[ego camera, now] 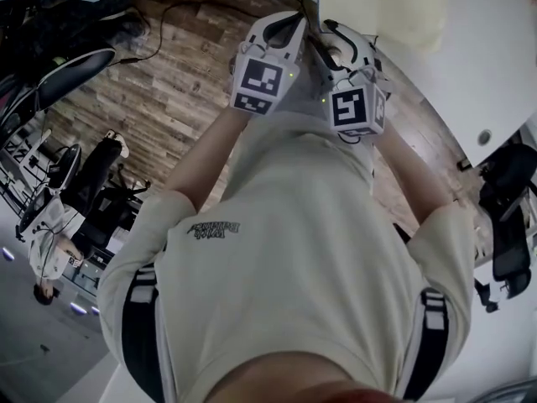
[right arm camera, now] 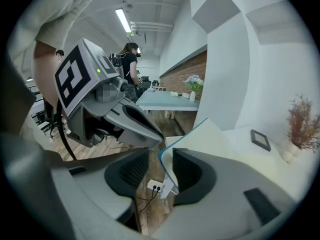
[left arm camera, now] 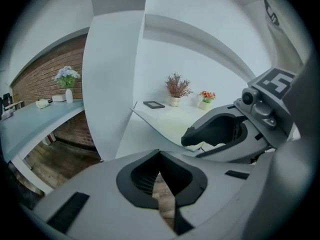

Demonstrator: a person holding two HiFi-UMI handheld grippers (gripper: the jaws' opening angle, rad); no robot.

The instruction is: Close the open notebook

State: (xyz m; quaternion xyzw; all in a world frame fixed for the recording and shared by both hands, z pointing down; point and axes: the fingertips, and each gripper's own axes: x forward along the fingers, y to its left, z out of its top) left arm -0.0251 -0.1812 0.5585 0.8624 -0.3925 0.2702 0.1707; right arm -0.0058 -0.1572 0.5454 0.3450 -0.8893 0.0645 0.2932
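Observation:
The notebook's lifted page (right arm camera: pixel 205 136) is a pale sheet with a blue edge. It stands up from the white table, and its edge runs into the gap of my right gripper (right arm camera: pixel 160 171), close to the right pad. The right jaws stand open and do not press on the page. In the left gripper view the same page (left arm camera: pixel 150 126) curves up beside the right gripper (left arm camera: pixel 220 134). My left gripper (left arm camera: pixel 160 156) hangs just left of it, with its fingertips together and nothing held. From the head view both grippers (ego camera: pixel 289 23) (ego camera: pixel 340 44) are side by side over the table's edge.
Two small potted plants (left arm camera: pixel 176 89) (left arm camera: pixel 206 100) and a dark picture frame (left arm camera: pixel 153 104) stand at the back of the white table (left arm camera: pixel 175 119). A white pillar (left arm camera: pixel 112 74) rises to the left. A power strip (right arm camera: pixel 156 186) lies on the wooden floor (ego camera: pixel 159 91). A person (right arm camera: pixel 129 59) stands far off.

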